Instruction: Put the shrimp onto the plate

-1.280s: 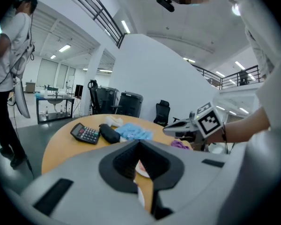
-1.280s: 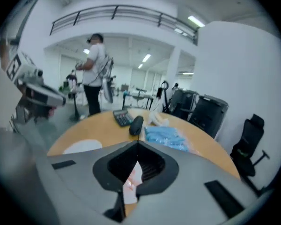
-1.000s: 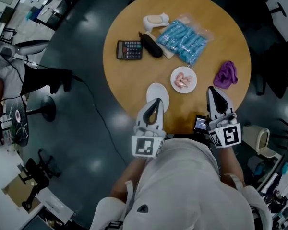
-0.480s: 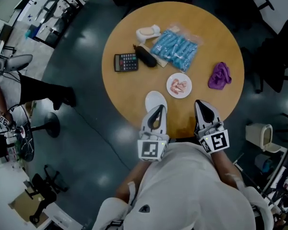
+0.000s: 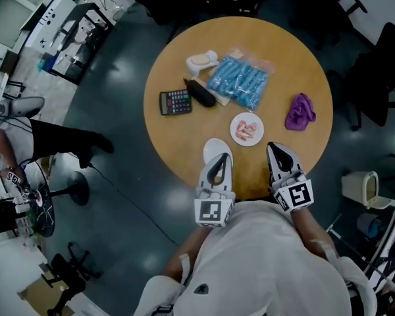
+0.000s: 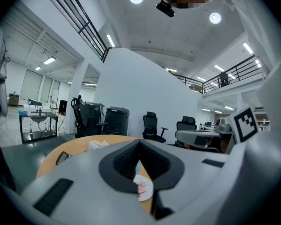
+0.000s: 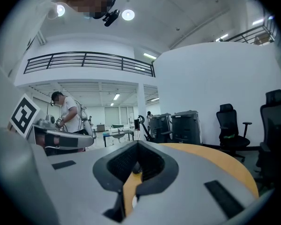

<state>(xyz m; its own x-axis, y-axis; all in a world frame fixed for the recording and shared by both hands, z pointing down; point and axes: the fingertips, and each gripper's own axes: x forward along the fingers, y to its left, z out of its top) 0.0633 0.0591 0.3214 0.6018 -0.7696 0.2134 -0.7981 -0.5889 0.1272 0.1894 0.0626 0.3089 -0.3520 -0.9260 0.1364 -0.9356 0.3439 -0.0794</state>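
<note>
Pink shrimp (image 5: pixel 248 130) lie on a small white plate (image 5: pixel 237 121) near the round wooden table's front edge. An empty white oval dish (image 5: pixel 216 147) sits just left of it, partly under my left gripper (image 5: pixel 218 158). That gripper hovers at the table's near edge, shut, with nothing in it. My right gripper (image 5: pixel 277 149) is shut and empty too, to the right of the plate and a little nearer. In the left gripper view the shut tips (image 6: pixel 139 143) frame the plate (image 6: pixel 148 190) and the shrimp (image 6: pixel 141 186). The right gripper view shows shut tips (image 7: pixel 137 146) over the table top.
Farther back on the table (image 5: pixel 178 143) lie a calculator (image 5: pixel 175 101), a black case (image 5: pixel 201 93), a bag of blue packets (image 5: pixel 237 83), a white object (image 5: pixel 201 60) and a purple cloth (image 5: pixel 300 110). A person (image 5: pixel 13 140) stands at the far left; office chairs ring the table.
The head camera has drifted, so the table sits lower in the picture. The right gripper has shifted slightly toward the plate. Both grippers stay shut; nothing on the table has moved.
</note>
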